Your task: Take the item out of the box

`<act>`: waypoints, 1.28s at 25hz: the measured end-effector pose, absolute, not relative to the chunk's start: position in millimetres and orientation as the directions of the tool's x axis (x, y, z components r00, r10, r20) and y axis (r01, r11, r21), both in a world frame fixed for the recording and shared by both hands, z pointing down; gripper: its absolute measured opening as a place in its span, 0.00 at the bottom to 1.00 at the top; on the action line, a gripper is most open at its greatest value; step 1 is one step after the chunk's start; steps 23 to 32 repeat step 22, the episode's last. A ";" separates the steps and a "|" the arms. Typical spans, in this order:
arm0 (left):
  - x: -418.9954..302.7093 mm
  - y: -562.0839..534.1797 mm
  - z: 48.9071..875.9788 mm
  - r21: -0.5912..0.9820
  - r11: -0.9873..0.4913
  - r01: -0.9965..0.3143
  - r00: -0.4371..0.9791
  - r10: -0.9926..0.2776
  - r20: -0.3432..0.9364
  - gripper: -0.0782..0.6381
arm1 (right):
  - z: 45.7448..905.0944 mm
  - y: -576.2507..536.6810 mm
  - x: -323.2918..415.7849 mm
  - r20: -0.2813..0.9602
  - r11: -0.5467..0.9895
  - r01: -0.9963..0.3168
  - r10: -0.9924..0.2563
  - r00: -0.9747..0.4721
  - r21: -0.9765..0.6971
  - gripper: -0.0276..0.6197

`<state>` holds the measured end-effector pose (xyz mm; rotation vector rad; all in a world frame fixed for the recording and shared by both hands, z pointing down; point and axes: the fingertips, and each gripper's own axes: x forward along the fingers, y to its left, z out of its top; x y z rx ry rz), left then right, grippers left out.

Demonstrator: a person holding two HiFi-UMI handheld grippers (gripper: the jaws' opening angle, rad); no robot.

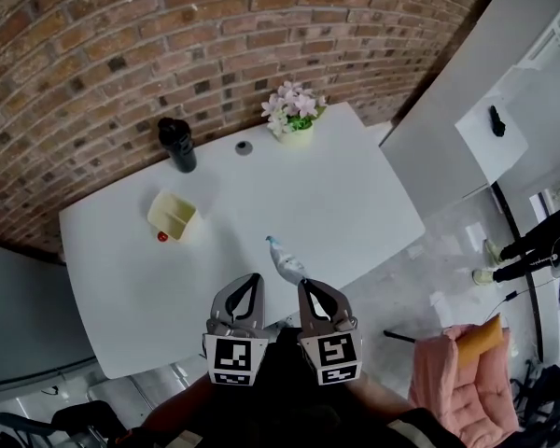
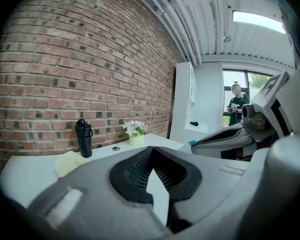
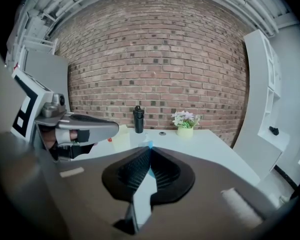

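Resting well beyond left tool, box

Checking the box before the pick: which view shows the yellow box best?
The head view: the yellow box shows whole from above, inside visible. Both gripper views catch only its side, small and partly hidden.

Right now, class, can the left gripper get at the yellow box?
Probably yes: only bare table lies between the left gripper and the box, though its shut jaws would need to open.

White table with box, flask, flowerpot, bottle
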<state>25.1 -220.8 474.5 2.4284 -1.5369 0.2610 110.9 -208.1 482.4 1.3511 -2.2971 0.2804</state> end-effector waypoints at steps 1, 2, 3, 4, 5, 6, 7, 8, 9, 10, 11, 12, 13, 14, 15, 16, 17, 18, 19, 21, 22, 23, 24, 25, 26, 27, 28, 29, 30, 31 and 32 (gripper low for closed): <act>24.3 -220.9 474.7 0.118 -0.406 -0.906 0.422 -0.860 0.285 0.12 | 482.0 -208.7 110.1 0.481 0.500 -0.865 -0.772 -0.416 0.053 0.05; 23.5 -221.2 474.8 0.118 -0.402 -0.908 0.419 -0.862 0.286 0.12 | 481.5 -209.4 109.4 0.480 0.502 -0.863 -0.771 -0.419 0.053 0.05; 22.7 -221.4 474.9 0.118 -0.398 -0.910 0.415 -0.864 0.286 0.12 | 481.1 -210.0 108.9 0.479 0.504 -0.862 -0.770 -0.421 0.053 0.05; 22.1 -221.7 474.9 0.118 -0.395 -0.911 0.412 -0.865 0.286 0.12 | 480.8 -210.3 108.5 0.479 0.506 -0.861 -0.770 -0.423 0.054 0.05; 21.7 -221.9 474.9 0.118 -0.392 -0.912 0.410 -0.866 0.286 0.12 | 480.6 -210.5 108.3 0.479 0.508 -0.859 -0.769 -0.425 0.054 0.05; 21.3 -222.1 474.8 0.118 -0.390 -0.913 0.407 -0.867 0.286 0.12 | 480.4 -210.7 108.1 0.479 0.510 -0.858 -0.768 -0.426 0.054 0.05; 21.0 -222.4 474.7 0.119 -0.388 -0.914 0.406 -0.868 0.286 0.12 | 480.3 -211.0 107.8 0.479 0.511 -0.858 -0.767 -0.427 0.055 0.05; 20.8 -222.8 474.6 0.120 -0.387 -0.914 0.405 -0.869 0.285 0.12 | 480.2 -211.3 107.5 0.480 0.513 -0.857 -0.766 -0.427 0.055 0.05; 20.6 -223.3 474.7 0.121 -0.386 -0.914 0.405 -0.869 0.284 0.12 | 480.3 -211.7 107.1 0.480 0.514 -0.856 -0.765 -0.428 0.056 0.05; 20.4 -223.7 474.9 0.123 -0.385 -0.914 0.405 -0.869 0.284 0.12 | 480.6 -212.0 106.7 0.482 0.516 -0.855 -0.764 -0.429 0.058 0.05; 20.3 -224.1 475.1 0.125 -0.385 -0.915 0.404 -0.870 0.283 0.12 | 481.0 -212.3 106.5 0.483 0.517 -0.854 -0.763 -0.429 0.059 0.05; 20.3 -224.5 475.3 0.126 -0.384 -0.915 0.404 -0.870 0.283 0.12 | 481.3 -212.7 106.4 0.485 0.519 -0.853 -0.762 -0.429 0.059 0.05; 20.2 -224.9 475.4 0.127 -0.383 -0.915 0.403 -0.870 0.284 0.12 | 481.4 -213.1 106.4 0.486 0.519 -0.853 -0.761 -0.430 0.059 0.05; 20.1 -225.3 475.7 0.128 -0.382 -0.915 0.403 -0.870 0.284 0.12 | 481.5 -213.5 106.4 0.487 0.520 -0.852 -0.760 -0.430 0.059 0.05; 19.9 -225.7 476.0 0.129 -0.381 -0.915 0.402 -0.870 0.285 0.12 | 481.7 -213.8 106.2 0.488 0.520 -0.852 -0.759 -0.430 0.058 0.05; 19.6 -225.9 476.4 0.130 -0.380 -0.916 0.402 -0.870 0.286 0.12 | 482.0 -214.0 105.9 0.489 0.521 -0.852 -0.759 -0.430 0.058 0.05; 19.1 -226.2 476.8 0.131 -0.380 -0.916 0.401 -0.870 0.287 0.12 | 482.4 -214.4 105.5 0.490 0.522 -0.851 -0.758 -0.431 0.058 0.05; 18.6 -226.5 477.4 0.131 -0.379 -0.916 0.401 -0.870 0.287 0.12 | 482.9 -214.7 105.1 0.490 0.523 -0.851 -0.757 -0.431 0.059 0.05; 18.1 -226.7 477.9 0.131 -0.378 -0.917 0.400 -0.870 0.288 0.12 | 483.4 -215.0 104.6 0.491 0.523 -0.850 -0.757 -0.432 0.059 0.05; 17.4 -227.0 479.1 0.132 -0.376 -0.917 0.399 -0.871 0.288 0.12 | 484.4 -215.5 104.1 0.492 0.525 -0.849 -0.755 -0.433 0.059 0.05; 17.1 -227.1 479.6 0.133 -0.376 -0.917 0.398 -0.871 0.289 0.12 | 484.9 -215.7 103.9 0.492 0.525 -0.849 -0.755 -0.433 0.059 0.05; 17.1 -227.1 479.6 0.133 -0.376 -0.917 0.398 -0.871 0.289 0.12 | 484.9 -215.7 103.9 0.492 0.525 -0.849 -0.755 -0.433 0.059 0.05; 17.1 -227.1 479.6 0.133 -0.376 -0.917 0.398 -0.871 0.289 0.12 | 484.9 -215.7 103.9 0.492 0.525 -0.849 -0.755 -0.433 0.059 0.05; 17.1 -227.1 479.6 0.133 -0.376 -0.917 0.398 -0.871 0.289 0.12 | 484.9 -215.7 103.9 0.492 0.525 -0.849 -0.755 -0.433 0.059 0.05; 17.1 -227.1 479.6 0.133 -0.376 -0.917 0.398 -0.871 0.289 0.12 | 484.9 -215.7 103.9 0.492 0.525 -0.849 -0.755 -0.433 0.059 0.05; 17.1 -227.1 479.6 0.133 -0.376 -0.917 0.398 -0.871 0.289 0.12 | 484.9 -215.7 103.9 0.492 0.525 -0.849 -0.755 -0.433 0.059 0.05; 17.1 -227.1 479.6 0.133 -0.376 -0.917 0.398 -0.871 0.289 0.12 | 484.9 -215.7 103.9 0.492 0.525 -0.849 -0.755 -0.433 0.059 0.05; 17.1 -227.1 479.6 0.133 -0.376 -0.917 0.398 -0.871 0.289 0.12 | 484.9 -215.7 103.9 0.492 0.525 -0.849 -0.755 -0.433 0.059 0.05; 17.1 -227.1 479.6 0.133 -0.376 -0.917 0.398 -0.871 0.289 0.12 | 484.9 -215.7 103.9 0.492 0.525 -0.849 -0.755 -0.433 0.059 0.05; 17.1 -227.1 479.6 0.133 -0.376 -0.917 0.398 -0.871 0.289 0.12 | 484.9 -215.7 103.9 0.492 0.525 -0.849 -0.755 -0.433 0.059 0.05; 17.1 -227.1 479.6 0.133 -0.376 -0.917 0.398 -0.871 0.289 0.12 | 484.9 -215.7 103.9 0.492 0.525 -0.849 -0.755 -0.433 0.059 0.05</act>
